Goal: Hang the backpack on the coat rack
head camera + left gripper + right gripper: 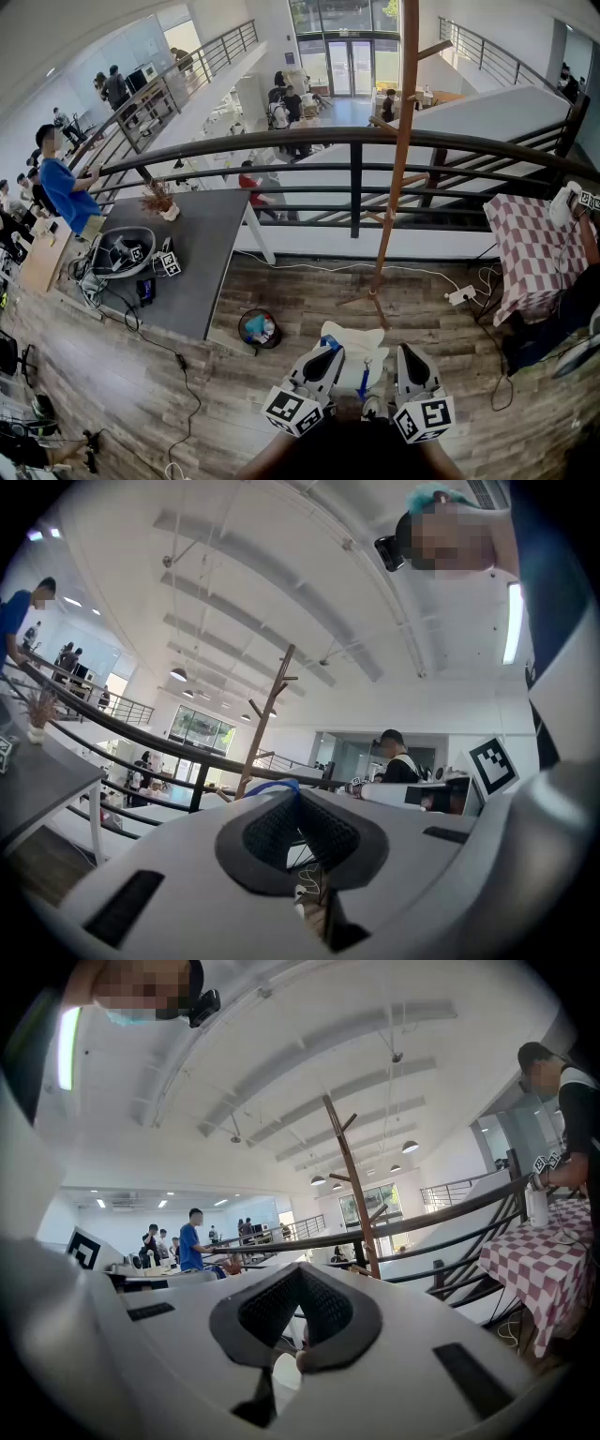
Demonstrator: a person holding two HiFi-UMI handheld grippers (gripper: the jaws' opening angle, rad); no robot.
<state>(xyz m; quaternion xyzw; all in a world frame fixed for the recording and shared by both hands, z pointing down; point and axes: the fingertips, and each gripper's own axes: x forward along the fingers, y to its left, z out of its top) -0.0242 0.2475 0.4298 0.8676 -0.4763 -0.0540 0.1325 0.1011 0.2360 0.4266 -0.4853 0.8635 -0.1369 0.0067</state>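
The white backpack [354, 349] with its blue strap [274, 787] hangs between my two grippers at the bottom of the head view. My left gripper [330, 349] [298, 794] is shut on the blue strap, which loops out past its tip. Just right of the bag, my right gripper [405, 352] [300, 1271] is shut too, and white backpack cloth shows in the gap behind its pads. The wooden coat rack [398, 159] [267, 724] [352, 1185] stands upright ahead by the railing, its pegs bare.
A dark railing [356, 141] runs behind the rack over a lower floor. A grey table [202, 253] with gear stands at left, a round bin [259, 328] beside it. A checked-cloth table [530, 253] and a person stand at right. A power strip [461, 295] and cables lie on the floor.
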